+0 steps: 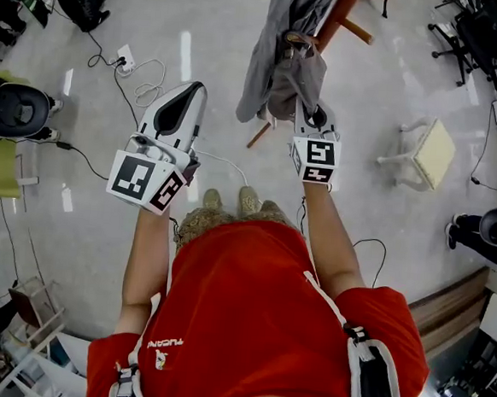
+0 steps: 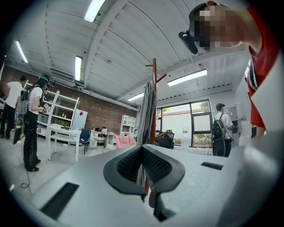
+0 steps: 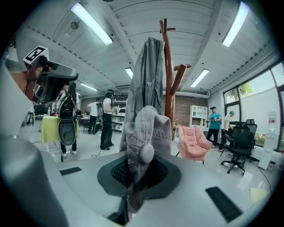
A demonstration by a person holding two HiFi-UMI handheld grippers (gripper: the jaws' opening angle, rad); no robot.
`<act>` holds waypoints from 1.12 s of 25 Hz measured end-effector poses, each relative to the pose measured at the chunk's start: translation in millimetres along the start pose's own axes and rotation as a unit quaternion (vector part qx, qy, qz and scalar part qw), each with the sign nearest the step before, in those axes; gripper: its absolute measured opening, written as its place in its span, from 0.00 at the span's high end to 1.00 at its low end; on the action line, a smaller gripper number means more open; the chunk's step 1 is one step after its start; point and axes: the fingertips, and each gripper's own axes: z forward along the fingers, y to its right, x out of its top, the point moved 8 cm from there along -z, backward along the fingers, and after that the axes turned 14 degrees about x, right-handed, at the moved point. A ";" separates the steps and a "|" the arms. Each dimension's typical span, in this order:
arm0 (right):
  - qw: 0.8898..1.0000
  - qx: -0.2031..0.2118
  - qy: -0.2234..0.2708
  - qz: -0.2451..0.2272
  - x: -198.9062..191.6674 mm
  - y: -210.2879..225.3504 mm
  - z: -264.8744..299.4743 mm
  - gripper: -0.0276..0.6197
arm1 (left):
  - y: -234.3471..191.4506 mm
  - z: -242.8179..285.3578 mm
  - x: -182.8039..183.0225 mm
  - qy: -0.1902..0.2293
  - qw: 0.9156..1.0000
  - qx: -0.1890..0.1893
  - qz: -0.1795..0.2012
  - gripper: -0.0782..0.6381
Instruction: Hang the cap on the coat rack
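Right by the coat rack (image 3: pixel 167 66), the right gripper (image 3: pixel 141 173) clamps the grey cap (image 3: pixel 146 128), held up but not yet on a peg; hanging it remains. The left gripper (image 2: pixel 143 165) is closed, empty.

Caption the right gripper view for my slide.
Right claw clamps a grey cap before the wooden coat rack, which bears a grey garment.

one grey cap (image 3: pixel 144 133), one wooden coat rack (image 3: pixel 168 80), one grey coat (image 3: pixel 146 71), one pink armchair (image 3: pixel 191 142), one left hand-held gripper (image 2: pixel 142 153), one right hand-held gripper (image 3: pixel 140 170).
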 end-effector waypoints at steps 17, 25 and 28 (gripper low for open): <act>0.995 -0.060 -0.083 -0.008 -45.8 30.3 4.8 0.90 | -3.0 41.4 -8.0 -0.022 0.997 -0.079 0.010 0.88; 0.992 -0.068 -0.105 -0.007 -58.5 34.8 6.5 0.90 | -11.4 44.6 -10.9 -0.029 0.995 -0.096 0.012 0.88; 0.994 -0.050 -0.096 -0.001 -55.5 29.7 12.6 0.89 | -14.0 45.7 -11.1 -0.032 0.994 -0.103 0.012 0.88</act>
